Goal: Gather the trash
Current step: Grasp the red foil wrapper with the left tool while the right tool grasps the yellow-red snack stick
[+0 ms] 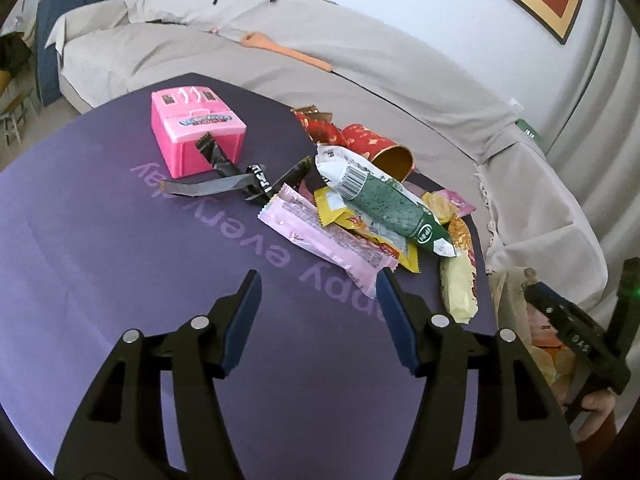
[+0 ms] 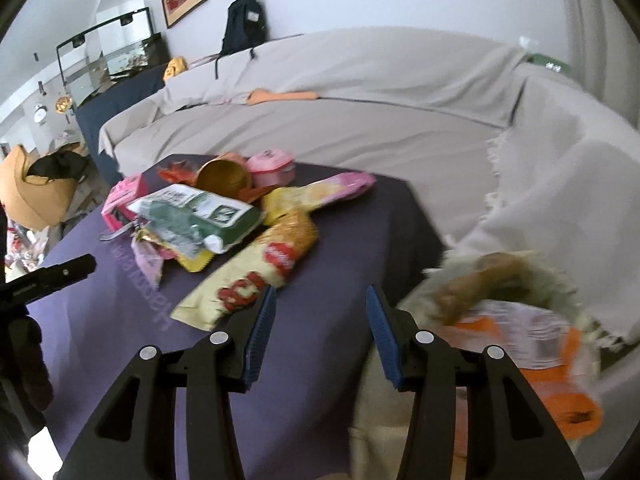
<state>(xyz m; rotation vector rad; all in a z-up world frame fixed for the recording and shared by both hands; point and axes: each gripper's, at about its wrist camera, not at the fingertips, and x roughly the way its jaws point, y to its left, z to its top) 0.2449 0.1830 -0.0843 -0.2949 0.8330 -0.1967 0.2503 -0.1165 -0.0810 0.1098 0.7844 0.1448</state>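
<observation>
My left tool hung wide and empty over the bare near part of the purple surface, its right fingertip just touching the pink wrapper that lay nearest me. My right tool was also wide and held nothing, low over the right edge of the surface, its left tip at the corner of the yellow bag. I judged both were spread like that because each was lining up on a piece of trash, with nothing gripped yet. The trash lay heaped toward the far right of the surface: the green packet on top, yellow wrappers under it, the red cup on its side behind. The pink box stood apart near the far left edge with a black strip trailing from it. Just off the right edge sat the bin, already with an orange packet in it; I took it for the place where everything went, close by to keep each carry short. Only the right view showed the bin's contents, though blurred, and the cup's gold inside. Only the left view showed the strip plainly and the printed words across the surface. The sofa curved behind it all.
</observation>
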